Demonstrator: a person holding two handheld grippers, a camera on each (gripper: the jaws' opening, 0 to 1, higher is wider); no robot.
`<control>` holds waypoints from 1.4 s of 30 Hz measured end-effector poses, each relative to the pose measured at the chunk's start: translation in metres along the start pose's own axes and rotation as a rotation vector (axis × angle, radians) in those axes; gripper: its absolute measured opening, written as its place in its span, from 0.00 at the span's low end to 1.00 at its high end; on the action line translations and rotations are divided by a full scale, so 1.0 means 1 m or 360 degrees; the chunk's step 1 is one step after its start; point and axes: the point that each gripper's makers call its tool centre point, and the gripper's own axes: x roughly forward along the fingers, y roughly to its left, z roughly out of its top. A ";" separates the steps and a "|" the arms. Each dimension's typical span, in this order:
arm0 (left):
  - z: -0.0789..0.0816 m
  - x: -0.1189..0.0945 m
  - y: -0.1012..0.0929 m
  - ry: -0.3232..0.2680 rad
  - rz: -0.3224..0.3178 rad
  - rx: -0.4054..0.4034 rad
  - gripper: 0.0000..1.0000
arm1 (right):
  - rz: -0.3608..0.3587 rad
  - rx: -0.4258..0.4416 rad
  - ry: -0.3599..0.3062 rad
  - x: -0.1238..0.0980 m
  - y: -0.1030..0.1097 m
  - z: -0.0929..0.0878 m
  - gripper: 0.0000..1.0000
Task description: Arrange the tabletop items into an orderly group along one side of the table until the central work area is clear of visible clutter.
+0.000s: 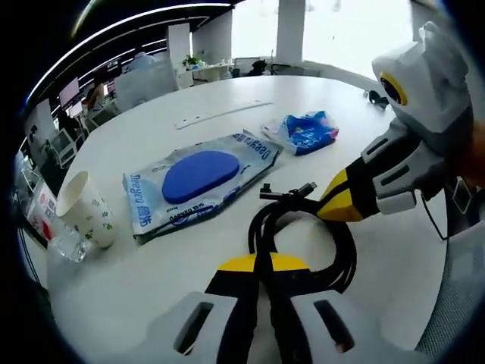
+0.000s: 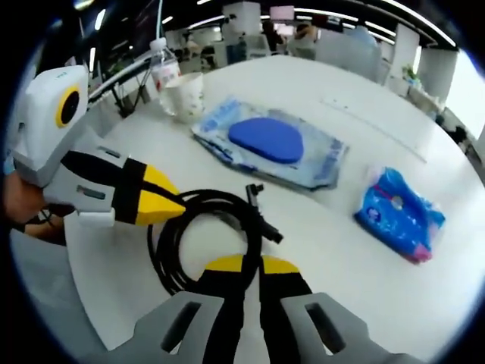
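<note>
Cable coil [image 1: 303, 243], black and loosely looped, lies nearest on the white table [image 1: 394, 265]; the left gripper [image 1: 264, 265] has its jaws closed on the near strands, and the right gripper [image 2: 244, 265] likewise clamps the loop. Judged springy and light, it is best held across bunched strands. Beyond lie a wipes pack [image 1: 201, 178], a blue pouch [image 1: 307, 130] and a paper cup [image 1: 87, 208].

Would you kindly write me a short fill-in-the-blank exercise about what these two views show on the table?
1. Both tools are shut on the coiled black ____.
2. The wet wipes pack has a ____ oval lid.
3. Beside the plastic bottle stands a paper ____.
4. The tabletop is ____ in colour.

Missing words: cable; blue; cup; white
</note>
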 end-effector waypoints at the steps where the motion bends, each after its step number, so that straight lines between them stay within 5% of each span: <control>1: 0.000 0.000 -0.002 0.0008 -0.0003 -0.0002 0.02 | -0.0005 0.0011 0.0004 -0.001 0.000 -0.001 0.01; 15: 0.017 -0.007 -0.025 -0.0045 -0.0052 -0.0108 0.02 | -0.0056 0.0038 -0.0044 -0.024 -0.017 0.002 0.01; 42: -0.007 -0.003 -0.018 0.0080 -0.0010 -0.0082 0.03 | 0.0070 0.0008 -0.0011 -0.004 -0.003 -0.009 0.02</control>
